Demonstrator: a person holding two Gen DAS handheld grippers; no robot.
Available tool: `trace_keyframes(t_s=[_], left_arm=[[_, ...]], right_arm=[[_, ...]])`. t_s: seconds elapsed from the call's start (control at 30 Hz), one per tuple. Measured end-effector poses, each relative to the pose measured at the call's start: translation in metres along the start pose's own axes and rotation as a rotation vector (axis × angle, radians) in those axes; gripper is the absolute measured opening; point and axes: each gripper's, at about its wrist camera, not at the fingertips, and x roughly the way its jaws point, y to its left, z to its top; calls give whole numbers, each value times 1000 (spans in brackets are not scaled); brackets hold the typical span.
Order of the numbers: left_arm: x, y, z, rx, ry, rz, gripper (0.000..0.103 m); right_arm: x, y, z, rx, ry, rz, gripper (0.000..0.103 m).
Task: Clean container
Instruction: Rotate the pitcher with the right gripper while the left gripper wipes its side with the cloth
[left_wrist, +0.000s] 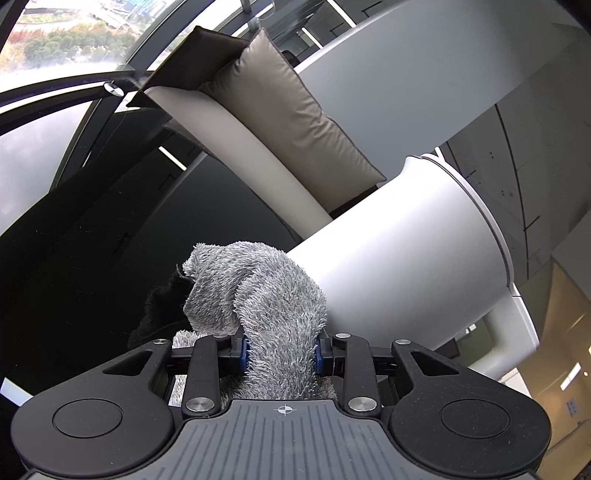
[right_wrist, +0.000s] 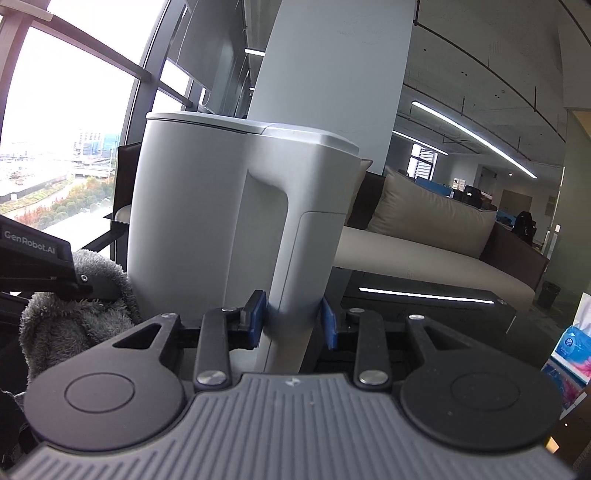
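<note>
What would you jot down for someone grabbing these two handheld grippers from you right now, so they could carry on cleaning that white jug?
Left gripper: shut on the grey cloth, which sits against the lower side of the white container.
Right gripper: shut on the container's handle, holding it upright; its lid looks closed.
Around: a sofa behind, a tissue pack at the right edge.
Done: both grips are set and the cloth is at the wall. How much has been wiped cannot be told.
Left: likely rub the cloth around the body, then set the container down.
</note>
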Motion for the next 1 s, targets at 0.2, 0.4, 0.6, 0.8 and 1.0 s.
trace_keyframes(t_s=[0.2, 0.4, 0.6, 0.8, 1.0], left_arm=[[5, -4, -2, 20, 6, -13, 27], [9, -4, -3, 25, 8, -22, 27], [11, -4, -3, 31, 8, -33, 27], [13, -1, -2, 23, 10, -46, 27], [17, 5, -2, -1, 16, -44, 27]], right_arm=[[26, -8, 1, 22, 8, -57, 32], [42, -14, 0, 27, 11, -76, 31], [60, -23, 3, 36, 15, -64, 31], [77, -30, 2, 9, -5, -48, 31], [103, -44, 3, 23, -14, 8, 30]])
